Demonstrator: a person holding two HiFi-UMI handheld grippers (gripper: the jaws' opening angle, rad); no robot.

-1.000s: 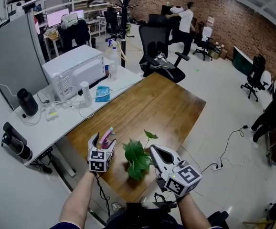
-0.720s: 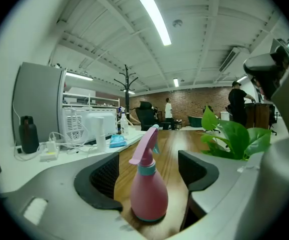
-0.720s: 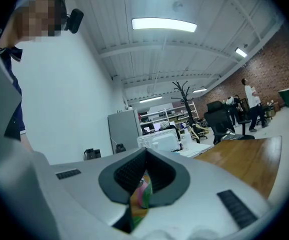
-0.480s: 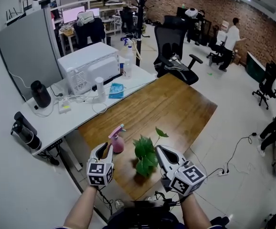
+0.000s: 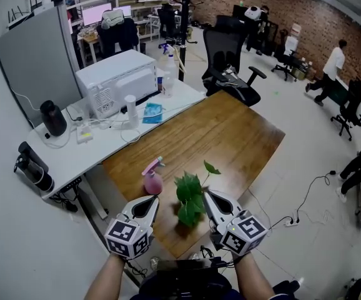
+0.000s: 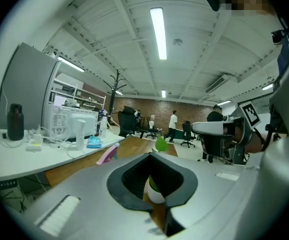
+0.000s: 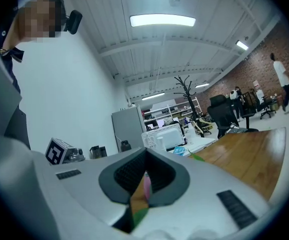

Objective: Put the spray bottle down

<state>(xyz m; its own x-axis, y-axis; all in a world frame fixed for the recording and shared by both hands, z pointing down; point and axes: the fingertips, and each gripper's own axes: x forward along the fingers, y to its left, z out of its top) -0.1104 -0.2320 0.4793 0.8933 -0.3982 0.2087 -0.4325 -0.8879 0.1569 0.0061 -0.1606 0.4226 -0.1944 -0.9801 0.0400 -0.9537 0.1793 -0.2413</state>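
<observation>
The pink spray bottle [image 5: 152, 179] stands upright on the wooden table [image 5: 230, 136], near its front left corner and free of both grippers. Its pink nozzle [image 6: 107, 154] shows in the left gripper view. My left gripper [image 5: 150, 200] hangs just short of the bottle, drawn back toward me, jaws shut on nothing. To the right, my right gripper [image 5: 208, 195] is shut and empty beside a small green potted plant [image 5: 190, 197]. Through the right gripper's jaw window a sliver of the pink bottle [image 7: 147, 186] is visible.
A white desk [image 5: 68, 161] adjoins the table on the left, carrying a white box-shaped machine [image 5: 115, 80], a black bottle [image 5: 52, 117], cables and a blue packet [image 5: 152, 112]. A black office chair [image 5: 230, 74] stands at the table's far end. People move about in the background.
The left gripper let go of the spray bottle, which now stands on the table. That gripper pulled back toward me, rose and shut. The right gripper stayed by the plant.
</observation>
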